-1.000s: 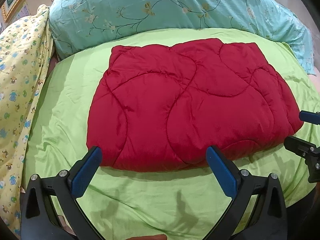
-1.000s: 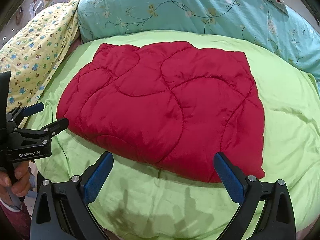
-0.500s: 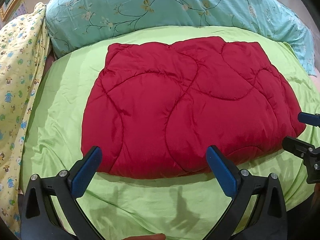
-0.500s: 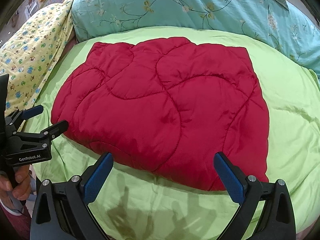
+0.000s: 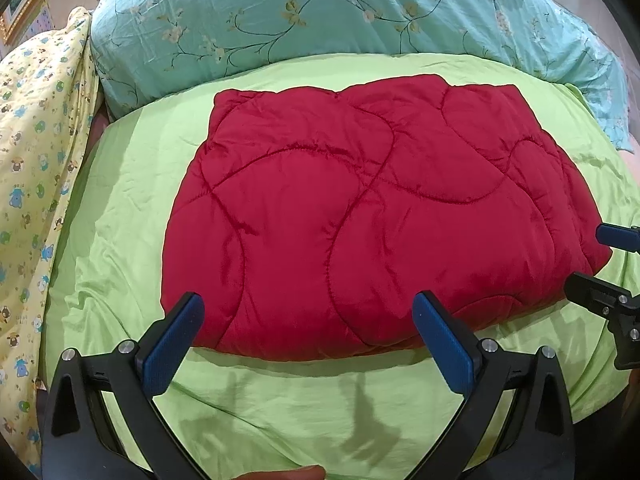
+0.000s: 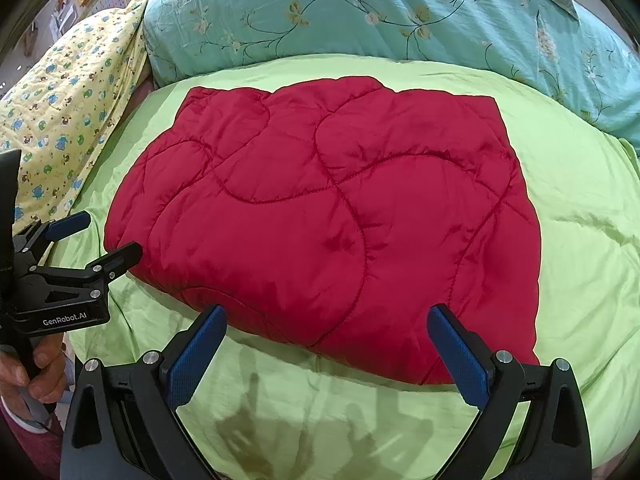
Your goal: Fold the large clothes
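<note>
A red quilted padded garment [image 5: 372, 216] [image 6: 328, 224] lies folded into a thick rectangle on the green bedsheet [image 5: 132, 200] [image 6: 580, 240]. My left gripper [image 5: 308, 336] hovers open over the sheet, its blue pads level with the garment's near edge, holding nothing. It also shows at the left of the right wrist view as the left gripper [image 6: 100, 236], open, beside the garment's left corner. My right gripper [image 6: 326, 344] is open too, at the near right edge. At the right rim of the left wrist view the right gripper [image 5: 592, 256] appears, open.
A teal floral pillow [image 5: 340, 12] [image 6: 380, 12] runs along the back of the bed. A yellow printed blanket [image 5: 32, 152] [image 6: 68, 104] is heaped at the left. A hand [image 6: 36, 364] grips the left tool's handle. Bare green sheet lies in front of the garment.
Both cameras have moved slightly closer to the garment, which now fills more of each view. Both grippers stay open and the garment has not moved.
</note>
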